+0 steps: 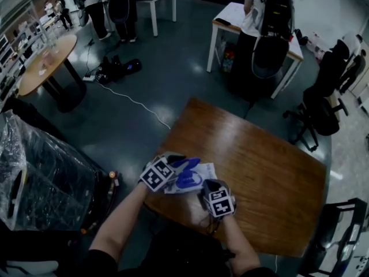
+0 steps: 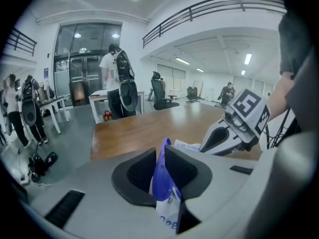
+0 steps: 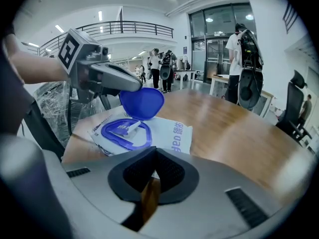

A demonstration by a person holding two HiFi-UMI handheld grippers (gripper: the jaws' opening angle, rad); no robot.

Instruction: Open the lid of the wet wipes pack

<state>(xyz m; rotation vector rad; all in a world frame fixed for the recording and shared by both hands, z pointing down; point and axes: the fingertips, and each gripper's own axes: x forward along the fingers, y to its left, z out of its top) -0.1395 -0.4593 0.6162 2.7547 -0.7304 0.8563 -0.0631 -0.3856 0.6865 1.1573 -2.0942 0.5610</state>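
Note:
A white wet wipes pack (image 1: 205, 170) lies near the left corner of the wooden table (image 1: 271, 178). Its blue lid (image 3: 142, 102) stands tilted up off the blue ring (image 3: 122, 132) round the opening, where a wipe shows. My left gripper (image 2: 160, 163) is shut on the lid (image 2: 162, 176), holding it raised above the pack. In the right gripper view that gripper (image 3: 137, 86) reaches in from the left. My right gripper (image 3: 155, 166) is shut on the pack's near edge (image 3: 169, 133), low at the table.
The table's left edge runs just beside the pack. A plastic-wrapped bundle (image 1: 40, 178) stands on the floor at left. Farther off are a round table (image 1: 43, 62), white tables (image 1: 230, 16), office chairs (image 1: 323, 108) and standing people with backpacks (image 1: 271, 22).

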